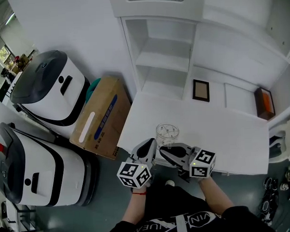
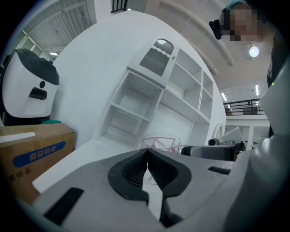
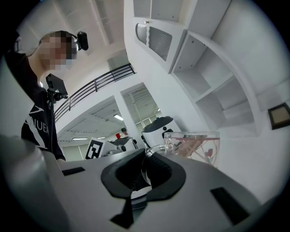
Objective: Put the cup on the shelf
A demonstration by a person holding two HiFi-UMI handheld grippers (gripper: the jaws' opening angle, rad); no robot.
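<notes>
A clear glass cup with a pink pattern stands on the white table near its front edge. My right gripper comes at it from the near side and is shut on the cup's clear handle; in the right gripper view the handle curves between the pads of the right gripper, with the cup just beyond. My left gripper hovers left of the cup, shut with nothing in it. Its view shows the left gripper with pads touching and the cup behind them. The white shelf rises at the table's far side.
A cardboard box leans at the table's left. Two white and black machines stand on the floor further left. A dark picture frame and an orange box sit along the back wall.
</notes>
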